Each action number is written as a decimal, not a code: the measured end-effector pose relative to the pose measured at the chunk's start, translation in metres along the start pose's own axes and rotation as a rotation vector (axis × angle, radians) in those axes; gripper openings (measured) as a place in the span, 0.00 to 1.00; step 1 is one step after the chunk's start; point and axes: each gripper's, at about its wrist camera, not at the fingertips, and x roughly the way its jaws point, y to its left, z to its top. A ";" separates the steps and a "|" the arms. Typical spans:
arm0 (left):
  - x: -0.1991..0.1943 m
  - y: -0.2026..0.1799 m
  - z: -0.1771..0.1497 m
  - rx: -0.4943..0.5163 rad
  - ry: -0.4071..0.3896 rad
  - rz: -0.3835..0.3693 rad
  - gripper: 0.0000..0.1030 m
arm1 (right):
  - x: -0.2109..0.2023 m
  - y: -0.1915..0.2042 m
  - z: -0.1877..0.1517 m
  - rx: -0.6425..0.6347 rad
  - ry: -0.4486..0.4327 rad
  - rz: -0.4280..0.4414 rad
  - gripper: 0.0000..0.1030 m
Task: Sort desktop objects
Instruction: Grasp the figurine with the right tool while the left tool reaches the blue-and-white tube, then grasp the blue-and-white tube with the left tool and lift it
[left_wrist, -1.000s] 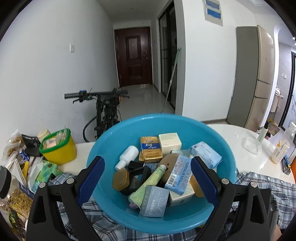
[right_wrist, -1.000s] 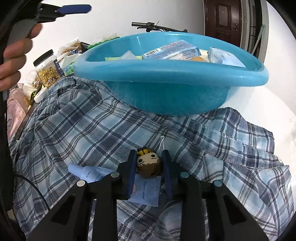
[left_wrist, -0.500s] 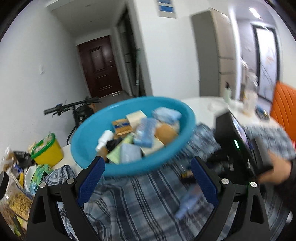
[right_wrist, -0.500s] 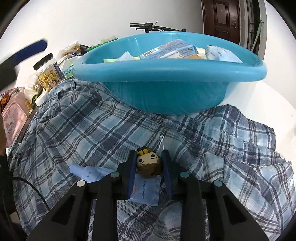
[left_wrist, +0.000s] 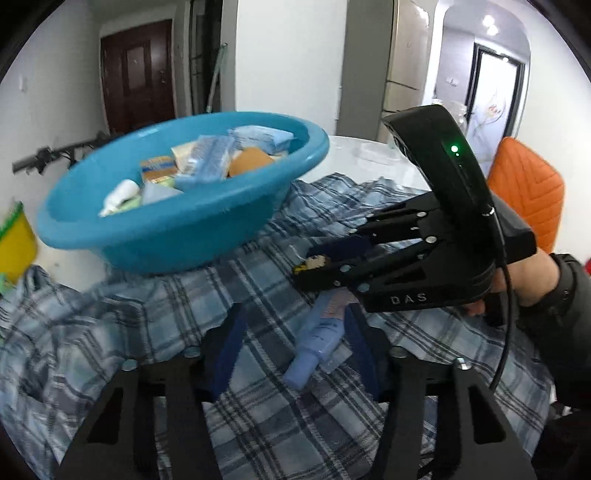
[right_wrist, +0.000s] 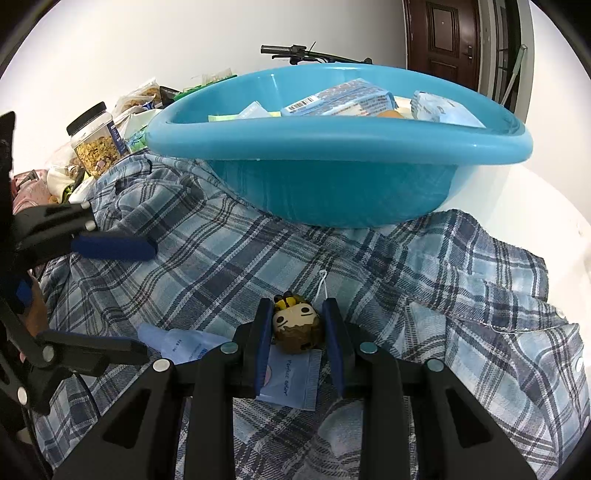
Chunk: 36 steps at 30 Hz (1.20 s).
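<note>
A plaid cloth (right_wrist: 229, 258) covers most of the white surface (right_wrist: 532, 199). On its far part stands a blue basin (right_wrist: 332, 147), full of boxes and packets, among them a barcoded packet (right_wrist: 340, 99) and a white bottle (left_wrist: 120, 192). Left of the basin in the right wrist view a jar (right_wrist: 96, 142) of cereal stands among bags, and an orange chair (left_wrist: 524, 188) shows at the right edge of the left wrist view.

The right gripper (right_wrist: 297, 328), held by a hand (left_wrist: 532, 280), points down at the cloth, its fingers (right_wrist: 263, 332) clenched on a small doll head (right_wrist: 295, 326) with brown hair, which rests at the cloth. Just under that gripper lies a pale blue tube (left_wrist: 319, 339), its cap toward the left gripper.

The left gripper (left_wrist: 295, 347) reaches over the cloth with the tube between its fingers (left_wrist: 229, 343). They have just been closing, and do not seem to press the tube yet.
</note>
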 end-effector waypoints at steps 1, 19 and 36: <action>0.000 0.002 -0.001 -0.005 0.002 -0.019 0.48 | 0.000 0.000 0.000 0.000 0.000 0.001 0.26; 0.009 0.001 -0.012 0.043 0.089 -0.083 0.24 | -0.001 0.000 -0.001 -0.008 0.000 -0.003 0.26; 0.027 -0.010 -0.015 0.077 0.116 -0.057 0.30 | -0.002 0.002 -0.001 -0.019 0.001 -0.015 0.26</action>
